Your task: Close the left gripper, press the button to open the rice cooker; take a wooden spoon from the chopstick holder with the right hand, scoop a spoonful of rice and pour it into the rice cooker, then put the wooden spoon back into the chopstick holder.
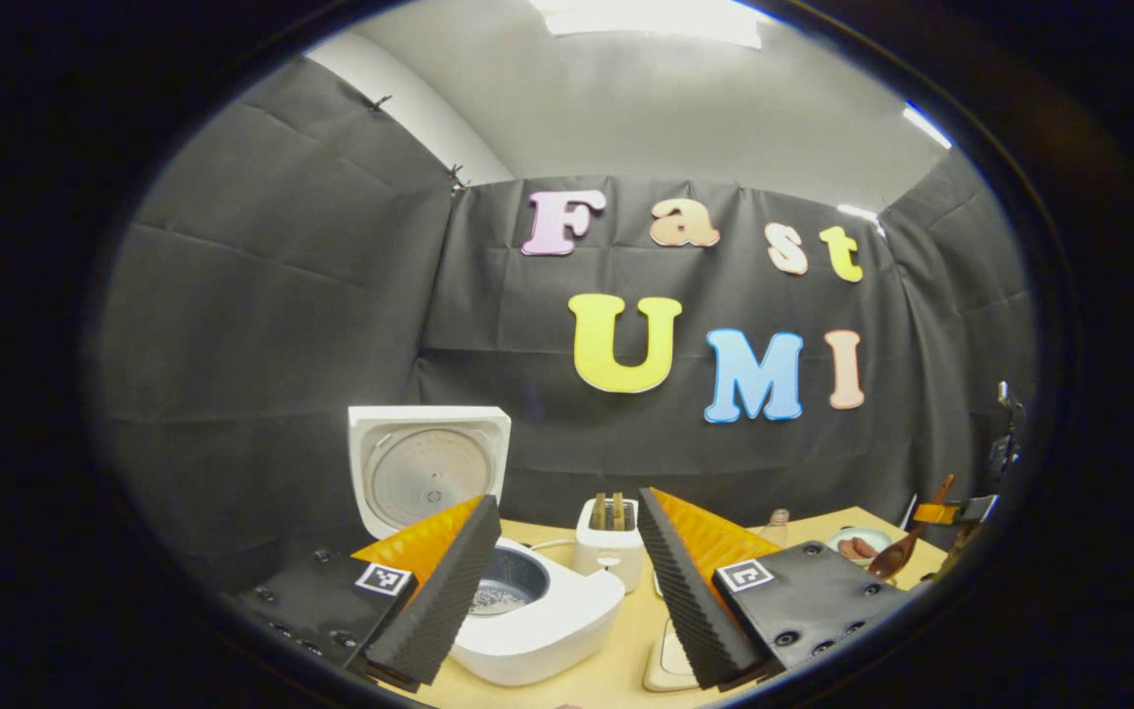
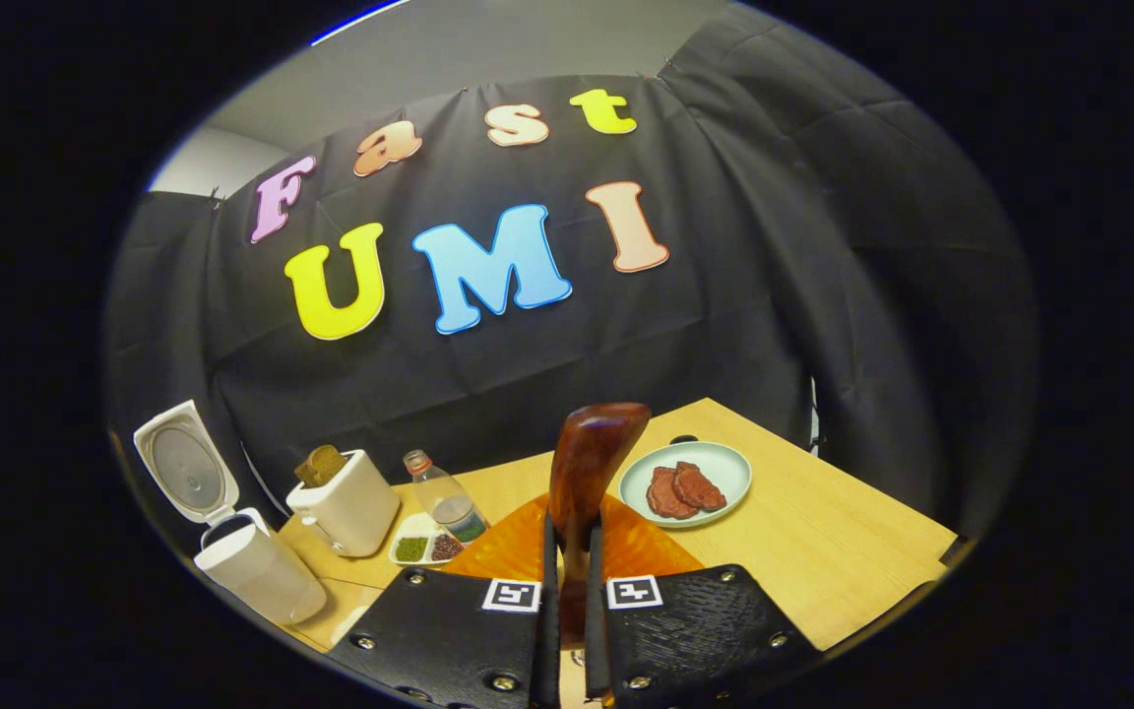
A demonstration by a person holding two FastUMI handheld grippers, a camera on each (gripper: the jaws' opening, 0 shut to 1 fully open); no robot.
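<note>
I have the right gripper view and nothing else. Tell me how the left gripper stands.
Observer: The left gripper is open, fingers wide apart, pointing toward the rice cooker.
Operator: Report what is inside the cooker.
Observer: The inner pot shows a thin pale grainy layer at its bottom; the wall above it is bare.
Operator: Say where my spoon sits from over there.
Observer: In the left gripper view the wooden spoon is near the right edge, well apart from the rice cooker.
</note>
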